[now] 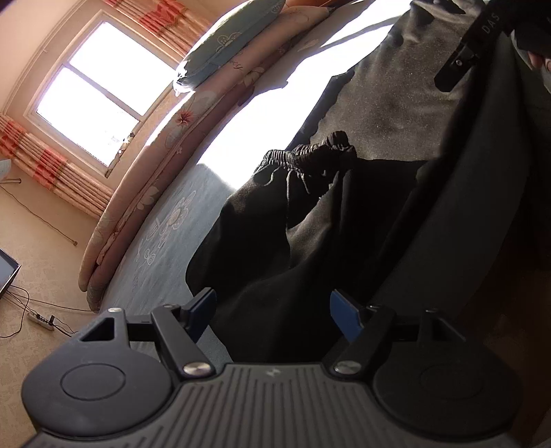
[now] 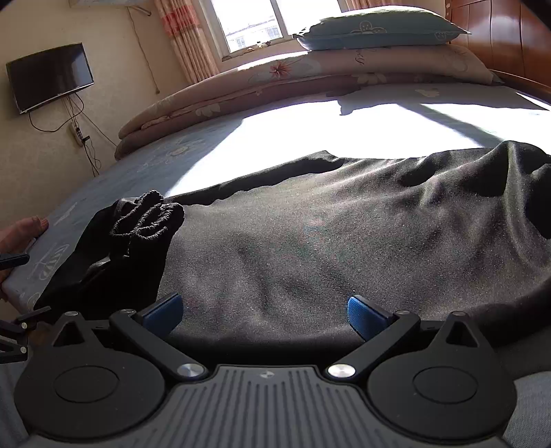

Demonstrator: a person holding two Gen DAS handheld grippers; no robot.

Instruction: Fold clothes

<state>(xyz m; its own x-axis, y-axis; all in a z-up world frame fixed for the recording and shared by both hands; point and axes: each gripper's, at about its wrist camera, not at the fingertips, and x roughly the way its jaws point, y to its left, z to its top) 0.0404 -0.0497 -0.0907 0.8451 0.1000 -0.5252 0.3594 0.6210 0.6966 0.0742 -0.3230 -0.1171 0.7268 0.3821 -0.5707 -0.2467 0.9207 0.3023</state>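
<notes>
We see black trousers [image 2: 344,234] spread across the bed [image 2: 292,127], bunched waistband [image 2: 148,217] at 9 o'clock. Our left gripper [image 1: 275,312] and right gripper [image 2: 265,313] hover over the near edge of the cloth, both jaws wide, gripping nothing. Pillow [image 2: 378,29] at 12 o'clock.

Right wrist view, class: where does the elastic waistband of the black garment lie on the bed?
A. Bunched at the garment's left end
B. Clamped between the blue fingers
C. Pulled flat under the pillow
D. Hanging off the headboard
A: the gathered waistband sits crumpled at the left end of the black garment, clear of the open right gripper.
</notes>
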